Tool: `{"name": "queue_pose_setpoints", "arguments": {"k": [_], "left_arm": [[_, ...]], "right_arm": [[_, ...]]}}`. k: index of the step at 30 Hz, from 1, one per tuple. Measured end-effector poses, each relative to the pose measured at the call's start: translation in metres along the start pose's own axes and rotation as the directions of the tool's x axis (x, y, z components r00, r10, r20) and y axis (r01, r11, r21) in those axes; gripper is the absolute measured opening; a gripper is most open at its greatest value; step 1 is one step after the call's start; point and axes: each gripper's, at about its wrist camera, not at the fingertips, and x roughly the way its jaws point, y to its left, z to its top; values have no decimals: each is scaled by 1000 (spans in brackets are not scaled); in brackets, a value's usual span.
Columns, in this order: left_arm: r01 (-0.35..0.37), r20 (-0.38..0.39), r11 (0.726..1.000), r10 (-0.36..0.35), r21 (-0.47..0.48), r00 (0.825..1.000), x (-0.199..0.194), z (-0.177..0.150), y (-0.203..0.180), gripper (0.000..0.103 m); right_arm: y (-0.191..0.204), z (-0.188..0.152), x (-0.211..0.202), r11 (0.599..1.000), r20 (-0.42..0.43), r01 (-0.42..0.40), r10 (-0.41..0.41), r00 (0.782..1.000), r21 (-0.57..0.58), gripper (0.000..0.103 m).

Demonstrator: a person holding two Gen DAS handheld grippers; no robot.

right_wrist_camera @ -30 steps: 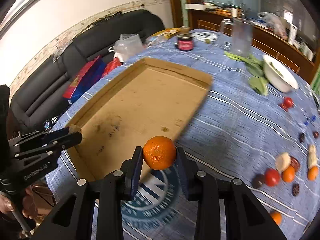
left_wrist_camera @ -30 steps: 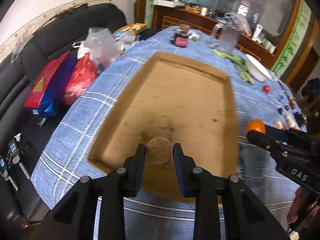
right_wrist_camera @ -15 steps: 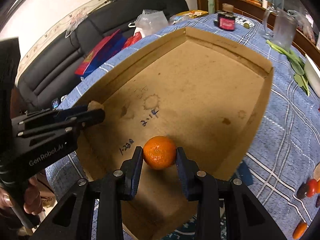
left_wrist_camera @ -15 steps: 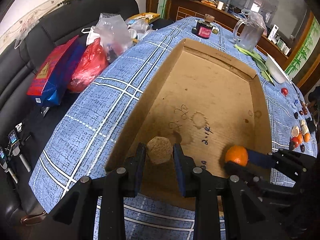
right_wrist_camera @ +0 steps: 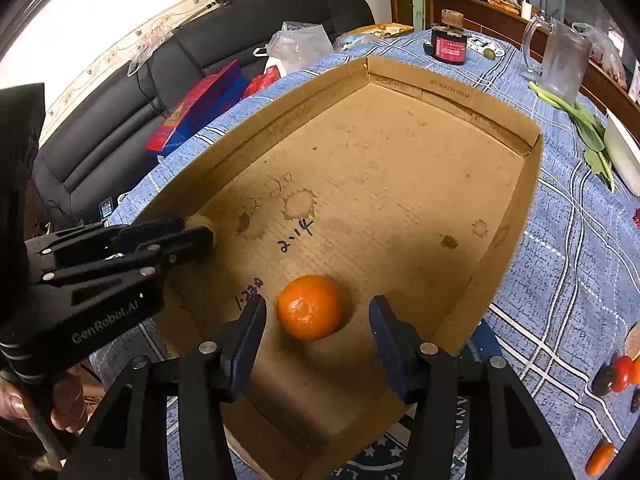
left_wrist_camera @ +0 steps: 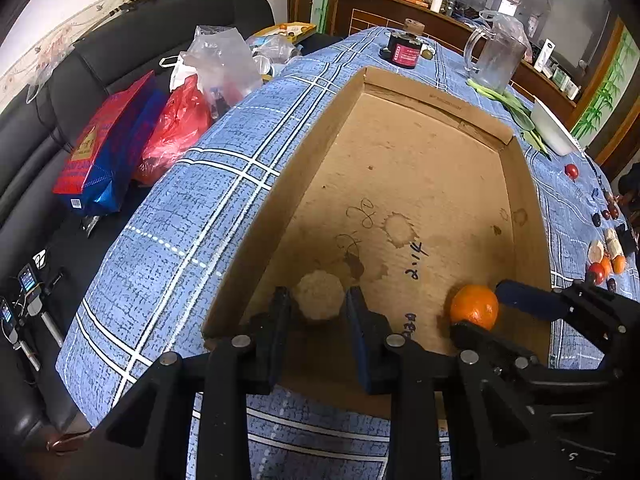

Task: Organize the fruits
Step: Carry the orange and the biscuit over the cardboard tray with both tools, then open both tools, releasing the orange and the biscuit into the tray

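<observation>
Orange (right_wrist_camera: 310, 307) sat on the floor of the cardboard box (right_wrist_camera: 516, 216), near its front wall, loose between the right gripper (right_wrist_camera: 316, 326) pads, jaws just opened, neither touching. To its left, still inside the box: rough tan round fruit (left_wrist_camera: 319, 296), clenched in the left gripper (left_wrist_camera: 318, 306). Beyond the box's right wall, small fruits (left_wrist_camera: 604, 266) scattered on blue checked cloth (left_wrist_camera: 192, 208).

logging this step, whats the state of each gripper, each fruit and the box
left gripper: shut on the tan fruit
right gripper: jaws just opened, open
orange: released, resting on the box floor
cardboard box: open-topped, holding the orange
</observation>
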Motion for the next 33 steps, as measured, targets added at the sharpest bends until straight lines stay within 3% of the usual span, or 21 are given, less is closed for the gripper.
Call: {"name": "queue_pose_setpoints", "arguments": {"k": [2,5,18,23,27,29,31,33], "left_arm": [[1,4,1000,-1,-4,1000,-1,-1,1,29],[-12,20,1000,13,-10,1000,-7,-4,2,41],[-58,95,997,63,-57,993,-46,-17,7,43],[-69,142,997,72,-27,987,-62,-24,-15,56],[-48,156,999,44,21,987,-67,-24,-47,58],[-28,158,998,20,49,987,-68,-24,-66,61],[-16,165,997,3,78,986,-68,-25,-85,66],[-8,172,993,-12,116,985,-68,-26,-107,68]], "right_arm": [[1,0,-4,1000,13,7,-7,1000,-2,58],[1,-2,-11,1000,20,15,-15,1000,-4,58],[-17,-28,-61,998,83,64,-66,994,21,58],[-34,-51,-85,995,106,90,-95,990,47,58],[-51,-67,-103,990,123,118,-127,984,81,58],[-61,-75,-113,985,131,135,-148,980,104,62],[-71,-84,-124,978,144,168,-186,972,126,72],[-81,-93,-135,967,158,209,-231,960,144,74]]}}
